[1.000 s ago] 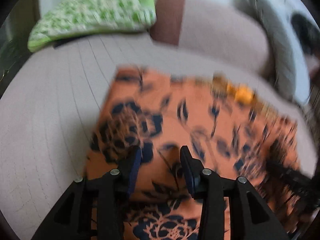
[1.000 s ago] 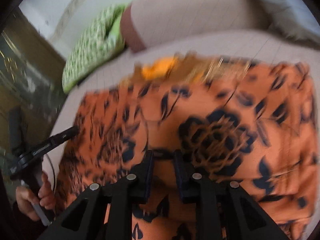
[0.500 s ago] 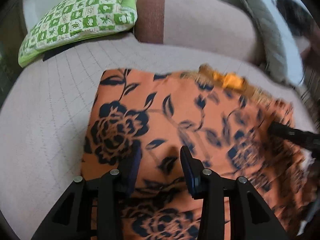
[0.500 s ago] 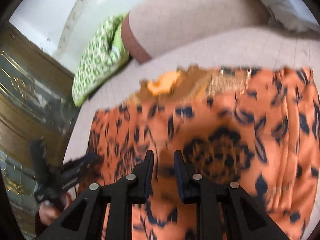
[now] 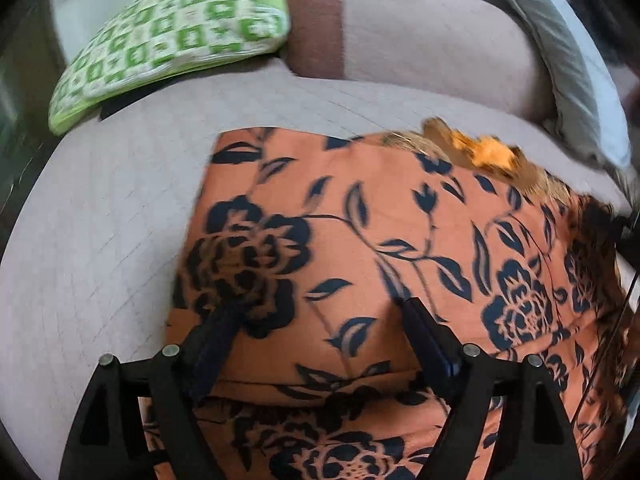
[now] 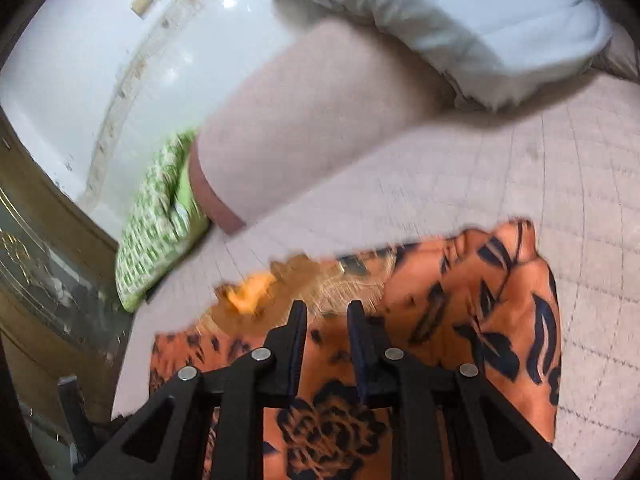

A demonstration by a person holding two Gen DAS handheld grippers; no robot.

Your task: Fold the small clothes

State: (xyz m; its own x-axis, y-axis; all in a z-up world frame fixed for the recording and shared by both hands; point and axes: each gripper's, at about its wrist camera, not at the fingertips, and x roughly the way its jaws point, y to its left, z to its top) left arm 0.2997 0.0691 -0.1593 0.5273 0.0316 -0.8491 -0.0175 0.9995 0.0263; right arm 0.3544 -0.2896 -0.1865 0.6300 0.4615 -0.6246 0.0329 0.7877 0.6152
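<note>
Lying on the bed [image 5: 100,208], the orange floral garment [image 5: 380,240] looks part-folded. Left gripper [image 5: 316,316] fingers have just spread apart, releasing it; right gripper [image 6: 327,320] fingers stay narrow, grip unclear. More folds probably remain.

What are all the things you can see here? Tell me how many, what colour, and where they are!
flowery cloth: 1, orange with dark blue flowers, spread on the bed, with a bright orange and gold trim along its far edge
bed cover: 1, pale pinkish grey, quilted, under the cloth
green pillow: 1, green and white checks, at the far left of the bed
bolster: 1, pale pink with a brown end, next to the green pillow
grey pillow: 1, light grey, at the far right
wall: 1, white, behind the bed
left gripper: 1, black, jaws just opened wide above the cloth
right gripper: 1, black, jaws narrow, cloth seen between them
</note>
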